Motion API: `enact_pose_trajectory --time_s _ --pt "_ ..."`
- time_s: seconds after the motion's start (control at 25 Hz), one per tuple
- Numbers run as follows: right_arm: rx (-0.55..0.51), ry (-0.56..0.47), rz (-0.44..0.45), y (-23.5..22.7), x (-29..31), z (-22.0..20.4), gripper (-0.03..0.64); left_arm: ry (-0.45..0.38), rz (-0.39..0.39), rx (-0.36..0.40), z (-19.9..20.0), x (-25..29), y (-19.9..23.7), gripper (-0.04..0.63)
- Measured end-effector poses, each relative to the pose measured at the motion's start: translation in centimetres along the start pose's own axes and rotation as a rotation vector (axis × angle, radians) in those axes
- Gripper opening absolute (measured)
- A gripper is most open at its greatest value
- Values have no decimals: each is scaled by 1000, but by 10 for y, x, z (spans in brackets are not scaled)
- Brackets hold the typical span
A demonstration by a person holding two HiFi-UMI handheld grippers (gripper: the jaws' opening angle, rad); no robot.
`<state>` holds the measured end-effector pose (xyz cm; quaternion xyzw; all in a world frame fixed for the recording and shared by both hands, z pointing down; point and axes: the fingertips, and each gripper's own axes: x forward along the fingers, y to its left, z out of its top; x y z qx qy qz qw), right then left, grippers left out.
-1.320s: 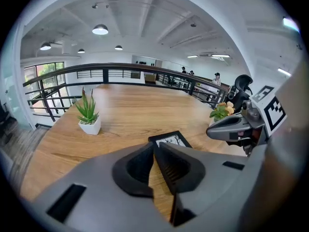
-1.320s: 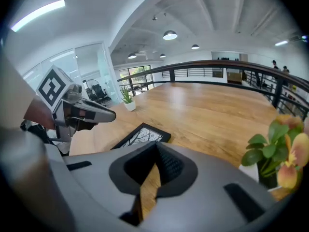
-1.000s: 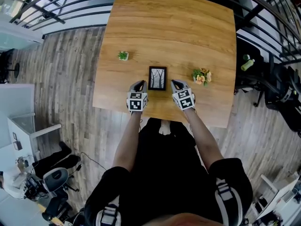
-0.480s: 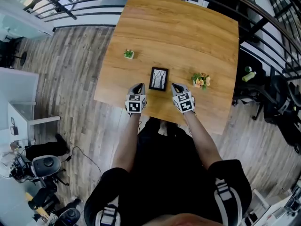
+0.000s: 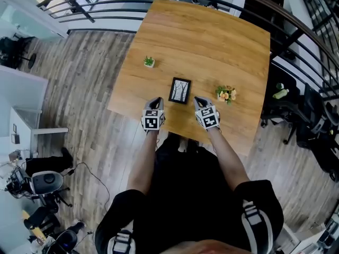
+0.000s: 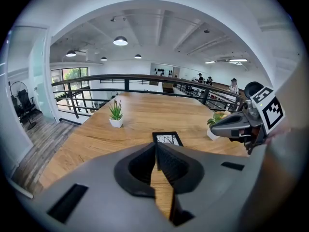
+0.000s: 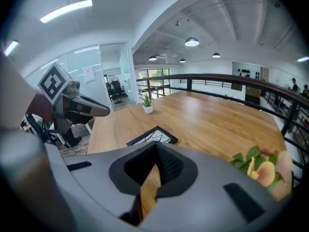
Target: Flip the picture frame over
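A wooden surface (image 5: 212,41) stands on the mezzanine of an open office, on a grey plank floor (image 5: 90,89), with a dark metal railing (image 6: 126,83) running past its far side and round its right. The picture frame (image 5: 180,90) lies flat on the surface, print side up (bare branches on white, inside a black border), and nearer the person's edge than the far one. Left of the frame and farther out stands a small green plant in a white pot (image 5: 149,62). Right of the frame, near it but apart, is a pot of orange and pink flowers (image 5: 226,93). The left gripper (image 5: 157,100) hovers just left of the frame's near end and the right gripper (image 5: 197,100) just right of it, neither touching it. Both sets of fingers are clenched together with nothing between them. Beyond the frame a broad stretch of wood runs to the far edge, and a strip of wood separates the frame from each pot. The surface's near edge passes just behind the grippers, under the person's forearms. Right of the frame, off the surface, dark office chairs (image 5: 310,118) crowd the railing. Left of the frame lies a wide strip of floor.
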<state>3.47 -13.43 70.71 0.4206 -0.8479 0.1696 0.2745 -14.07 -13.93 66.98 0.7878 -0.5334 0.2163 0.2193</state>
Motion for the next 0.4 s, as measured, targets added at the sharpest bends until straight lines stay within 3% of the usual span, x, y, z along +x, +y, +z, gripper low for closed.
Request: enact_pose_trajectory --time_s 0.4 --pt "-28 -29 6 2 -13 2 5 -20 11 -7 -4 -13 -13 28"
